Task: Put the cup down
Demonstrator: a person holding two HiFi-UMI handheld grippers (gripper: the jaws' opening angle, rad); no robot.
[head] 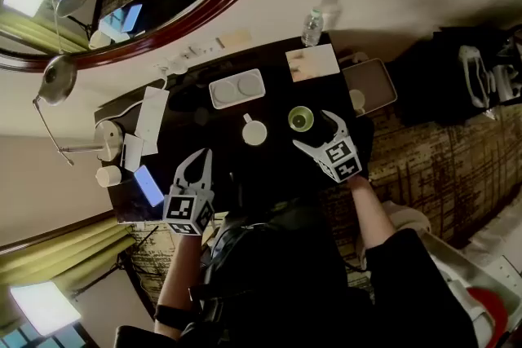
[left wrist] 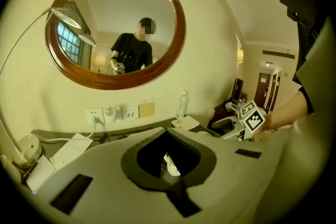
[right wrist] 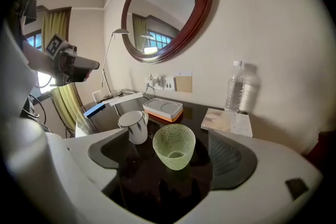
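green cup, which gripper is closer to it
Right. The right gripper has its open fingers on either side of the green cup, not pressing it. The left gripper, shut, is off to the cup's left, beyond the white mug.

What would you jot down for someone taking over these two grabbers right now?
Left gripper: shut, empty, held over the left side of the table.
Right gripper: open, its pads clear of the green cup that sits between its jaws.
Things: the green cup appears to stand upright on the dark table, beside the white mug.
Done: cup looks set down and released.
Left: back the right gripper away without knocking the cup.
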